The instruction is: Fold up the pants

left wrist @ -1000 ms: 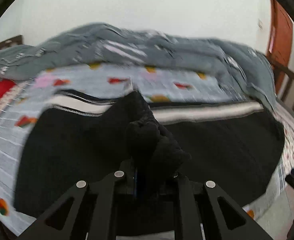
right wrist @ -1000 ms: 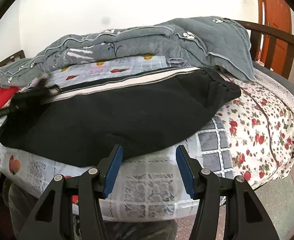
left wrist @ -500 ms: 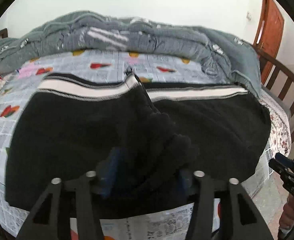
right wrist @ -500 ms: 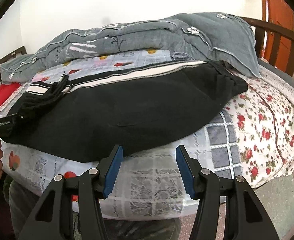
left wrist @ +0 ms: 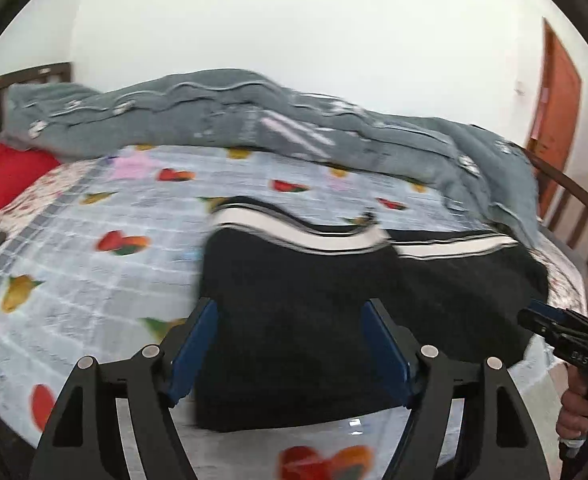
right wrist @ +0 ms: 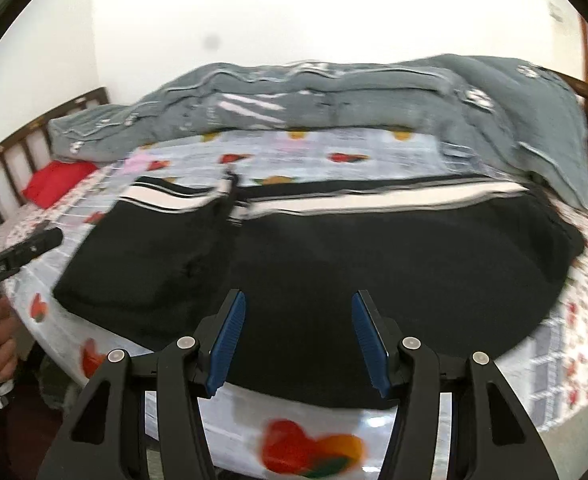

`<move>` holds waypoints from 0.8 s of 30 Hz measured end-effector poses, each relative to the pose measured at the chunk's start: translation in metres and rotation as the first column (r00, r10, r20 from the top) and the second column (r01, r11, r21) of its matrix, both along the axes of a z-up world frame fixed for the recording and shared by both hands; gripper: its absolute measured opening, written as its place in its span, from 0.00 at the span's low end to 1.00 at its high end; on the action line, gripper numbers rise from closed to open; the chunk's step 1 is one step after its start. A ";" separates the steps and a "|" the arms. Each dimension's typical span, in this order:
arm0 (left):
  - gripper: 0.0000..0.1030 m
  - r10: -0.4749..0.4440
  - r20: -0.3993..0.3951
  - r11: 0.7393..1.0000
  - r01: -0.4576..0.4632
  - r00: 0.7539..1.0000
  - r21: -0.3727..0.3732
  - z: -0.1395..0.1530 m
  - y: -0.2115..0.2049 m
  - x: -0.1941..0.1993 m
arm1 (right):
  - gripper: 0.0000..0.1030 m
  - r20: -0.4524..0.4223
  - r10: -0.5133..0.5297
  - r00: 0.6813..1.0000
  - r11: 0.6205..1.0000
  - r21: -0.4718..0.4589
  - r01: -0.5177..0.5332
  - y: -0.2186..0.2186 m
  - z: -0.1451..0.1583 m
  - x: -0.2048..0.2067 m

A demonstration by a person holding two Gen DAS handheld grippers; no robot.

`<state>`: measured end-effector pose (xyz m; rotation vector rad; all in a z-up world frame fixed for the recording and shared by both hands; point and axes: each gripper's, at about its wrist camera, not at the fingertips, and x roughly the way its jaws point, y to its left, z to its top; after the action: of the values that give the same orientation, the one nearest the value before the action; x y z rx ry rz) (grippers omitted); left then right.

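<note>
Left tool (left wrist: 290, 350) had just been opening, jaws apart, nothing clamped; black pants (left wrist: 333, 320) lay just ahead of its tips on the bed (left wrist: 94, 280), one part folded over the other. Right tool (right wrist: 299, 340) jaws apart too, empty, pants' near edge right past its tips. Striped waistband (right wrist: 333, 196) sat further off. Grey blanket (right wrist: 333, 96) was heaped beyond, against the wall.
</note>
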<state>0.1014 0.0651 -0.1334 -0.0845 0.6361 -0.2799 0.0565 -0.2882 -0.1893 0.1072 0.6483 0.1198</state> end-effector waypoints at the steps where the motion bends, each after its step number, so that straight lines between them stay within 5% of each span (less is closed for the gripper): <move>1: 0.71 0.015 -0.005 1.000 -0.015 1.000 -0.002 -0.002 0.009 0.001 | 0.53 -0.004 0.023 1.000 1.000 0.015 -0.023 0.009 -0.001 0.006; 11: 0.71 0.129 -0.073 0.990 -0.133 0.989 -0.055 -0.027 0.080 0.007 | 0.50 -0.087 0.088 0.992 0.990 0.114 -0.078 0.052 -0.026 0.055; 13: 0.71 0.137 -0.083 0.987 -0.143 0.987 -0.072 -0.031 0.088 0.009 | 0.22 -0.103 0.120 0.987 0.986 0.127 -0.106 0.056 -0.032 0.058; 14: 0.71 0.141 -0.086 0.986 -0.148 0.986 -0.079 -0.033 0.090 0.009 | 0.16 -0.102 0.140 0.985 0.984 0.125 -0.127 0.059 -0.033 0.057; 17: 0.71 0.147 -0.093 0.985 -0.155 0.985 -0.080 -0.037 0.095 0.011 | 0.13 -0.054 0.153 0.987 0.984 0.099 -0.147 0.057 -0.030 0.043; 24: 0.71 0.147 -0.104 0.984 -0.156 0.984 -0.085 -0.043 0.097 0.016 | 0.15 -0.108 0.197 0.974 0.977 0.099 -0.187 0.057 -0.045 0.039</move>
<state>0.1175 0.1622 -0.1761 -0.2362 0.7096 -0.1584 0.0958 -0.2313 -0.2338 0.1373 0.7709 0.3315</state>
